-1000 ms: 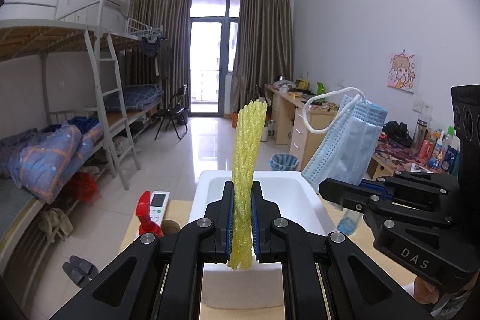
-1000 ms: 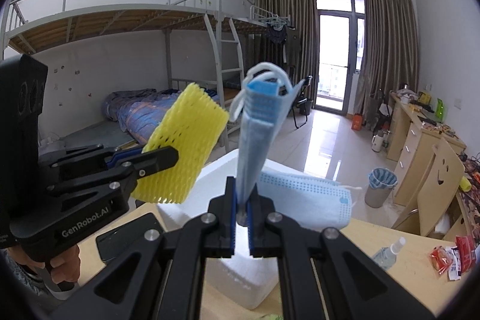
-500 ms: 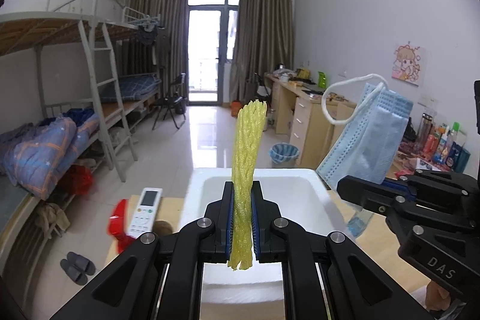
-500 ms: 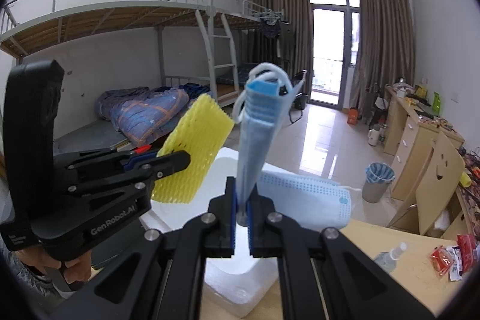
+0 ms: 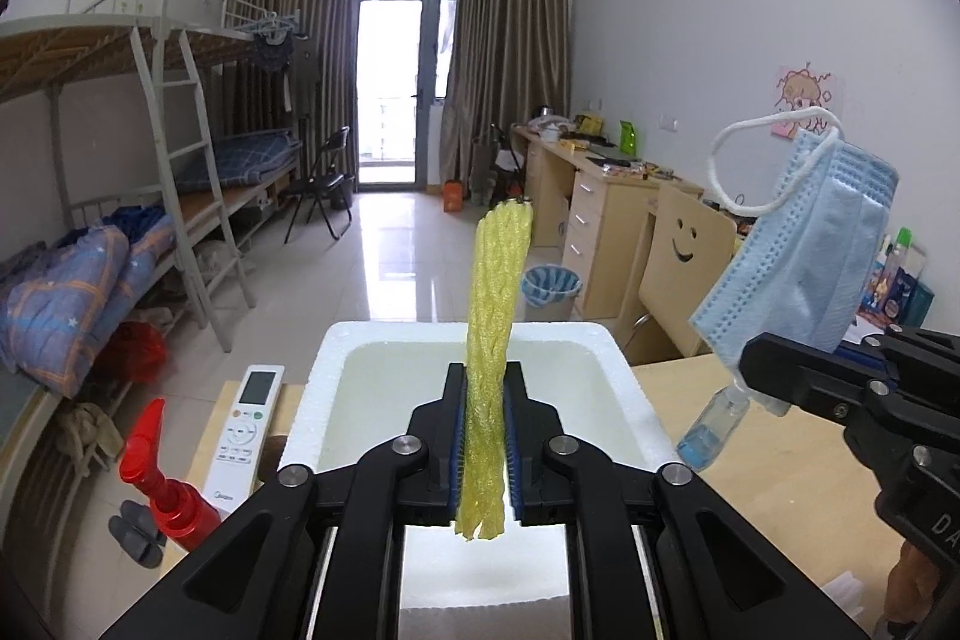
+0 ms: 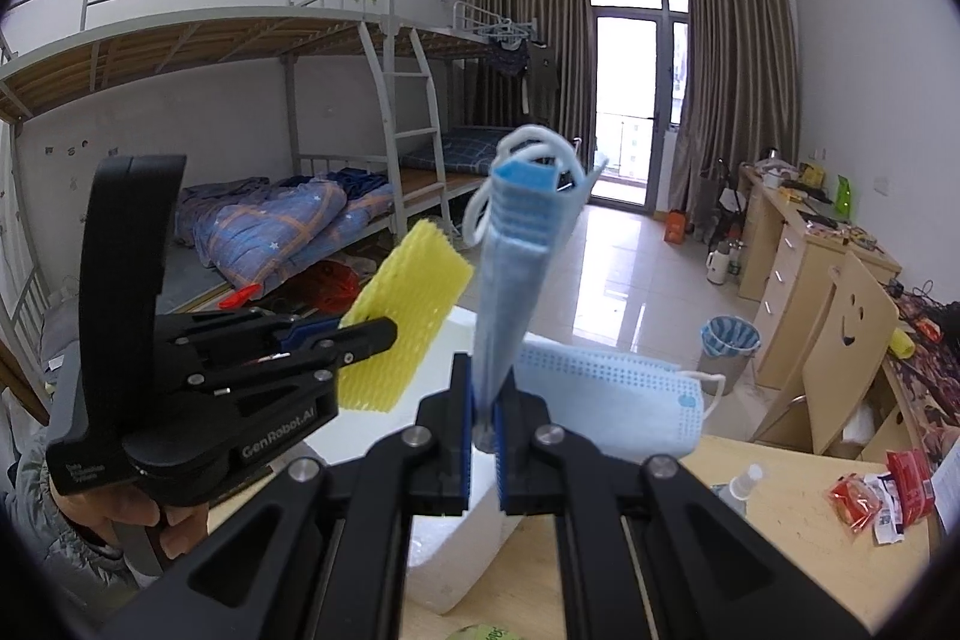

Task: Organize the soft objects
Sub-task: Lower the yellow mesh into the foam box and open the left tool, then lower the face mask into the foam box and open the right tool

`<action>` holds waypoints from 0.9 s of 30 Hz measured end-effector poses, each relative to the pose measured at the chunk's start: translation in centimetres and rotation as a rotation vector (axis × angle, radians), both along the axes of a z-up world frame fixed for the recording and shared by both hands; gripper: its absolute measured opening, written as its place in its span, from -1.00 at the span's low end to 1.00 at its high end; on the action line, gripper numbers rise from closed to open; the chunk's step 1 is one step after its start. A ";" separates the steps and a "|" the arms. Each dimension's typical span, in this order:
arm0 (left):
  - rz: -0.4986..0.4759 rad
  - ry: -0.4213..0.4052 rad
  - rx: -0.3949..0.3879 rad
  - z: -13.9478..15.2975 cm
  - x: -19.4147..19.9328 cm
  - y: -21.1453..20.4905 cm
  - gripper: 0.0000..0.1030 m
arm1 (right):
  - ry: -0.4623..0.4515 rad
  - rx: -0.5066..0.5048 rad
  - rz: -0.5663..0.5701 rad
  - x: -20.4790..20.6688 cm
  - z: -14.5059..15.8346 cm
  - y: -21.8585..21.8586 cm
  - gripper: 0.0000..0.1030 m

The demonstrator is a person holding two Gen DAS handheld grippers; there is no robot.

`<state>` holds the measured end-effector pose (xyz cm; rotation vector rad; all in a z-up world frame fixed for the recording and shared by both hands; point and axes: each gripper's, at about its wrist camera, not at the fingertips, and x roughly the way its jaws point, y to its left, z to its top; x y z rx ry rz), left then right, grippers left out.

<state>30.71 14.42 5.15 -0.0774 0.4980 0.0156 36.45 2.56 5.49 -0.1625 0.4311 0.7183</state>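
The left gripper (image 5: 483, 436) holds a yellow foam net (image 5: 493, 334) upright over the near part of the white foam box (image 5: 624, 370), its jaws opening with the net between them and the pads touching it, probably so the net drops into the box. To its right, the right gripper (image 6: 483, 436) is pinched hard on a folded blue face mask (image 6: 516, 268), held up beside the box, probably waiting its turn. Another mask (image 6: 612, 400) lies draped on the far edge of the box.
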 end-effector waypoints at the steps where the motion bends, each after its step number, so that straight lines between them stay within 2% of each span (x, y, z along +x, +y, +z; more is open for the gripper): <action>1: 0.008 0.003 0.001 0.0 0.0 0.1 -0.34 | 0.001 0.001 -0.001 0.0 0.0 0.0 -0.84; 2: 0.017 0.002 0.000 0.0 0.0 0.2 0.17 | 0.000 0.002 -0.004 0.0 0.0 0.0 -0.84; 4: 0.056 -0.026 -0.003 0.2 -0.3 0.6 0.71 | -0.001 0.002 -0.006 0.0 0.1 0.2 -0.84; 5: 0.070 -0.042 -0.002 0.3 -0.5 0.6 0.80 | -0.003 0.002 -0.005 0.0 0.1 0.2 -0.84; 10: 0.072 -0.066 0.015 0.9 -0.9 0.4 0.97 | -0.010 0.004 -0.011 0.0 0.3 0.3 -0.84; 21: 0.102 -0.137 0.012 2.8 -3.8 0.9 0.98 | -0.012 -0.002 0.003 0.0 -0.1 0.4 -0.84; 27: 0.145 -0.168 0.041 3.2 -5.6 1.5 0.98 | -0.008 -0.001 0.033 0.3 -0.2 1.2 -0.84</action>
